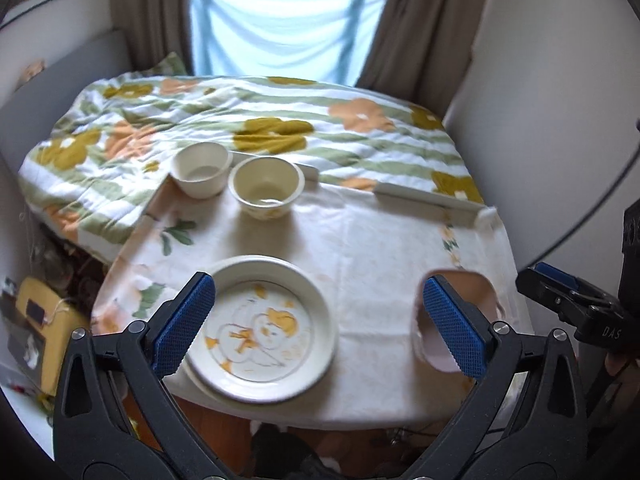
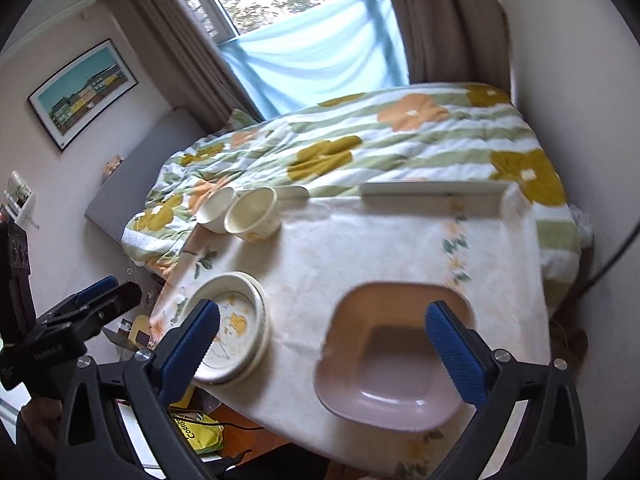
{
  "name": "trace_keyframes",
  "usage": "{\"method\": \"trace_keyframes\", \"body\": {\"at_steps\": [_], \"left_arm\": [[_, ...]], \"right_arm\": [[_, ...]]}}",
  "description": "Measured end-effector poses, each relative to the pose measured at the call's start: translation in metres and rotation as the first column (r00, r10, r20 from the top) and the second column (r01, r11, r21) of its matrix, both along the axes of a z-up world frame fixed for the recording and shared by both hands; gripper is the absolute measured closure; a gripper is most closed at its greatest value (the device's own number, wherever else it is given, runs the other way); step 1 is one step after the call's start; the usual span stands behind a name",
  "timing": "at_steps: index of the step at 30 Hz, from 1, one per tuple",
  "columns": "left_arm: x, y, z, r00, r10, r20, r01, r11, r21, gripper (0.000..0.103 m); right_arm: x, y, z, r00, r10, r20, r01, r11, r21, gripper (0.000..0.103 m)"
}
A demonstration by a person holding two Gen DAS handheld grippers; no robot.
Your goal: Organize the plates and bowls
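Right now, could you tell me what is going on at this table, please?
A person holding a gripper in each hand is sorting dishes on a cloth-covered table. Both the left gripper and the right gripper are open and hold nothing. The patterned plate sits on another plate, the pink square bowl stands alone beside it, and two cream bowls stand side by side at the back.

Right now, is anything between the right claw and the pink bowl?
No, nothing visible. The right claw hangs open above the pink square bowl, with only air between them. The round cream plate with orange pictures sits off to the side on the white floral tablecloth.
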State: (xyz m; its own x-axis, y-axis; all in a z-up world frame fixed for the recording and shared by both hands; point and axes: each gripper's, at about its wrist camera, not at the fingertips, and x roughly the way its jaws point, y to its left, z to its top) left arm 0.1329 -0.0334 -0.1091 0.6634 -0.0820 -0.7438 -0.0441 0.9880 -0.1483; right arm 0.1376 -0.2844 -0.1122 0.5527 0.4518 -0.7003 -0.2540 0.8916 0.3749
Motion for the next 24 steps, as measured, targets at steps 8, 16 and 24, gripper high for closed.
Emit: {"method": "trace_keyframes", "body": {"at_steps": [8, 16, 24], "left_arm": [[0.06, 0.087, -0.002, 0.998, 0.062, -0.023, -0.063, 0.996, -0.063, 0.0], [0.15, 0.151, -0.056, 0.985, 0.026, -0.169, -0.061, 0.977, -0.206, 0.0], [0.221, 0.157, -0.13, 0.954, -0.073, -0.289, -0.003, 0.967, -0.254, 0.017]], "right_arm": [[0.058, 0.066, 0.012, 0.998, 0.063, -0.009, -0.064, 0.997, -0.043, 0.001], [0.143, 0.132, -0.029, 0.984, -0.02, -0.178, 0.01, 0.998, -0.059, 0.001], [0.202, 0.171, -0.098, 0.947, -0.062, -0.314, 0.05, 0.998, -0.047, 0.002]]}}
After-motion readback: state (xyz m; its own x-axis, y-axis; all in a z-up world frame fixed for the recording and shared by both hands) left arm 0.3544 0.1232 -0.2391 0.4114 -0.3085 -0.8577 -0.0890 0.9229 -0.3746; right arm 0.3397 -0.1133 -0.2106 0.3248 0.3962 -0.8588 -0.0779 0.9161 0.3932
